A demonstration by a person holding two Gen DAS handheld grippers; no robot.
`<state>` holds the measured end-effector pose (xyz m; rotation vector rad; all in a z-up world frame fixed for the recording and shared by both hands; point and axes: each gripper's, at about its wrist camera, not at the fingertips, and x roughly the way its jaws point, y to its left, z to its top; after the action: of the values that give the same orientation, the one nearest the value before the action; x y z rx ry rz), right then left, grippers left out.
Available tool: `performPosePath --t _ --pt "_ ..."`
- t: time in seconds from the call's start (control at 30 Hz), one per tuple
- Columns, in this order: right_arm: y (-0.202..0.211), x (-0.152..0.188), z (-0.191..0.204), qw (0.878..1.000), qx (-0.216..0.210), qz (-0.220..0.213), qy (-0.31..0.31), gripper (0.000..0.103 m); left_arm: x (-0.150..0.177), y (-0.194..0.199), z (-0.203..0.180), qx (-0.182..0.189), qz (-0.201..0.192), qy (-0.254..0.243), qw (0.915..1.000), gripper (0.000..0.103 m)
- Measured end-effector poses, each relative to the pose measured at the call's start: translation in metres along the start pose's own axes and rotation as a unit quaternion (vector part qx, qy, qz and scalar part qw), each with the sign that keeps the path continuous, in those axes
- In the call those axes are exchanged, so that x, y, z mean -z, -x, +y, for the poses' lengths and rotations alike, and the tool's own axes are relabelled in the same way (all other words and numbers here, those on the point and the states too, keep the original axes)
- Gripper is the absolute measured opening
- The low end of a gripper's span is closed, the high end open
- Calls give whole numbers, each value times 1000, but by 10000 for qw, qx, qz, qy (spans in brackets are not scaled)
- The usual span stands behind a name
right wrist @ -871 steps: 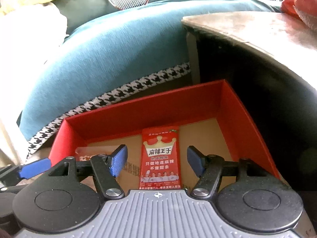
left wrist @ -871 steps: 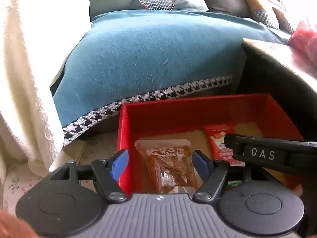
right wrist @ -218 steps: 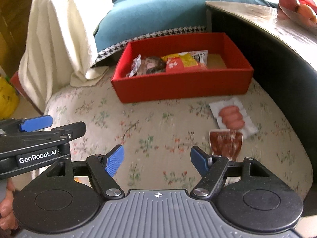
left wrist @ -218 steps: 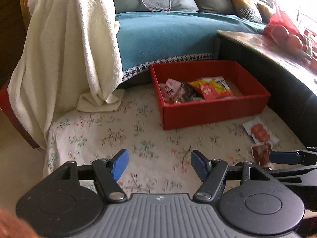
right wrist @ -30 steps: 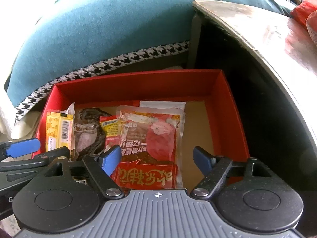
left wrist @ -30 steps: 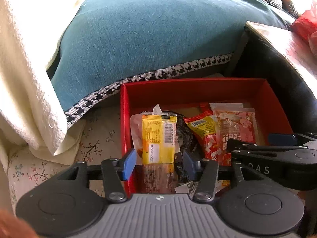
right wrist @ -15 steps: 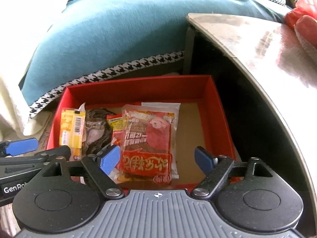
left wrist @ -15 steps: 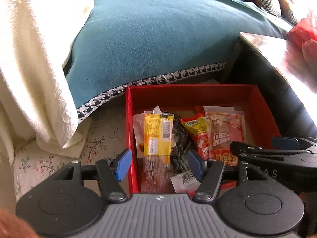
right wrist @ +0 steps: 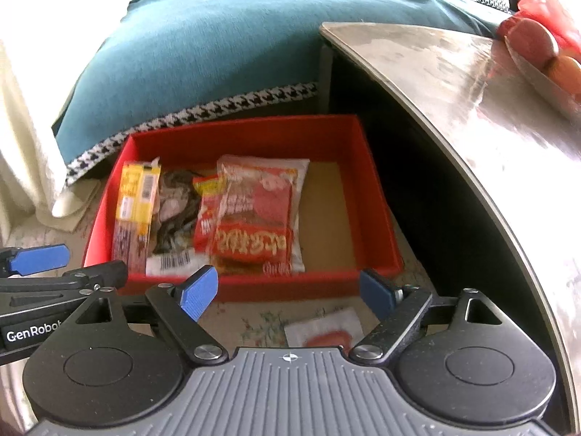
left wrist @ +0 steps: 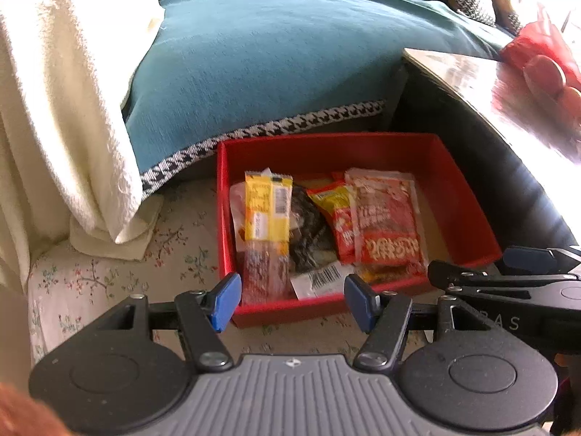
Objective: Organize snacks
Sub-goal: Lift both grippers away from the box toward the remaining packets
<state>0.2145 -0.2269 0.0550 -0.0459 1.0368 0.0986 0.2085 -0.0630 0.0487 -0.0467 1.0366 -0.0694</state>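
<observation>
A red box point(left wrist: 468, 196) point(right wrist: 377, 218) stands on the flowered cloth and holds several snack packs. A yellow bar pack point(left wrist: 267, 210) point(right wrist: 136, 200) lies at its left. A red-and-clear pack point(left wrist: 386, 218) point(right wrist: 259, 210) lies in the middle on top of others. My left gripper point(left wrist: 292, 301) is open and empty, just in front of the box. My right gripper point(right wrist: 288, 290) is open and empty, also in front of the box. A white pack with red sausages point(right wrist: 326, 330) lies on the cloth under the right gripper.
A dark table with a shiny top point(right wrist: 472, 83) point(left wrist: 483, 83) stands close on the right, with red fruit point(right wrist: 530, 40) on it. A teal sofa cover point(left wrist: 272, 65) is behind the box. A cream towel point(left wrist: 65, 109) hangs at the left.
Both grippers have pulled back and up from the box, so it looks smaller and farther. The yellow bar pack and the red-and-clear pack stay in the box. The sausage pack has come into view.
</observation>
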Motion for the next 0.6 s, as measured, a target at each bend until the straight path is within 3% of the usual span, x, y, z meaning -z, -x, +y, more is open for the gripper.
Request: performPosePath --t 0.3,0.6 --pt "16 55 -13 9996 167 234 48 89 46 15 -18 115 187 -360 9991 56" --pt "25 91 -52 9978 368 399 -367 92 78 15 -57 367 451 -928 9940 56"
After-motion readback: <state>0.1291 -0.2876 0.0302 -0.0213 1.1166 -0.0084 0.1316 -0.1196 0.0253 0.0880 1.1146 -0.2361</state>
